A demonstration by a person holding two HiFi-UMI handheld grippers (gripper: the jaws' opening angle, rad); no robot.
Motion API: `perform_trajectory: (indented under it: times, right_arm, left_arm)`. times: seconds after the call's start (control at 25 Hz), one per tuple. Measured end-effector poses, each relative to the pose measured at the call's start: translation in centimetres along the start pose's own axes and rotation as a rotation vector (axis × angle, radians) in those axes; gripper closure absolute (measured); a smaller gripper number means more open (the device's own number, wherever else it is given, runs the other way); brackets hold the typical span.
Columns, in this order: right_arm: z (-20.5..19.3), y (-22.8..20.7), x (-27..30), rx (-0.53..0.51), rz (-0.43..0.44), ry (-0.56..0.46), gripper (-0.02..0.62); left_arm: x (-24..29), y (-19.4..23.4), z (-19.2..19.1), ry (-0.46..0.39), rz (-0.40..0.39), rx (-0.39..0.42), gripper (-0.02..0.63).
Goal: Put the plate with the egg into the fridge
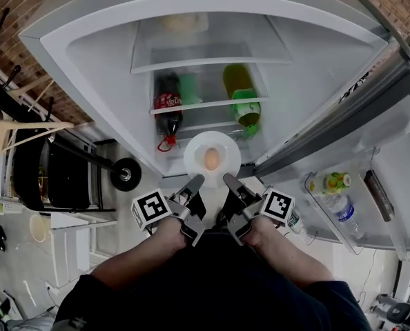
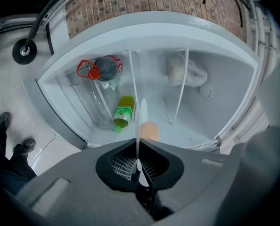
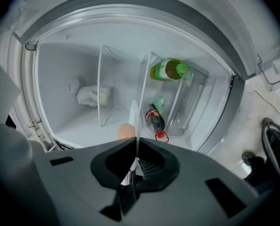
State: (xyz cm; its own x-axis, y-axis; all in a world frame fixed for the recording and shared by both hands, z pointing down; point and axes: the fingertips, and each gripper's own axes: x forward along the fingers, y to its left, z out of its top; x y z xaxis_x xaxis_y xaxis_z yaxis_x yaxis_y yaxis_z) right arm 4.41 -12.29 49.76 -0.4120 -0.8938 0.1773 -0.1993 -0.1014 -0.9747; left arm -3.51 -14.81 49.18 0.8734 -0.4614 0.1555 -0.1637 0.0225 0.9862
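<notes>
A white plate (image 1: 194, 150) with a brown egg (image 1: 211, 158) on it is held level in front of the open fridge (image 1: 88, 54), just outside its lower shelf. My left gripper (image 1: 197, 181) is shut on the plate's near left rim, and my right gripper (image 1: 230, 180) is shut on its near right rim. In the left gripper view the plate (image 2: 142, 110) shows edge-on between the jaws of the gripper (image 2: 138, 164), with the egg (image 2: 150, 130) beside it. The right gripper view shows the same: plate (image 3: 133, 114), egg (image 3: 125, 131), gripper (image 3: 135, 162).
A cola bottle (image 1: 168, 107) and a green bottle (image 1: 242, 96) lie on a glass shelf inside. A pale bag (image 1: 183, 23) sits on the top shelf. The open door (image 1: 371, 185) at right holds bottles (image 1: 335, 183). A black oven (image 1: 60, 174) stands to the left.
</notes>
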Motion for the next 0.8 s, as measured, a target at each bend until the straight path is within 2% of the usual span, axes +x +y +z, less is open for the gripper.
perform_trajectory:
  times: [0.36,0.6,0.8]
  right_arm:
    - [3.7,0.5,2.9,-0.001,0.024,0.043,0.574]
    - [5.5,0.6,4.1,0.034,0.045,0.03,0.574]
    - [7.1,0.8,5.2,0.009,0.036,0.015,0.574]
  left_arm:
    - [3.2,-0.8,2.5,-0.082,0.005,0.0,0.588]
    - [4.9,-1.4,3.5,-0.116,0.005,0.006,0.588]
    - [6.3,-1.6,4.7,-0.146,-0.002,0.006,0.588]
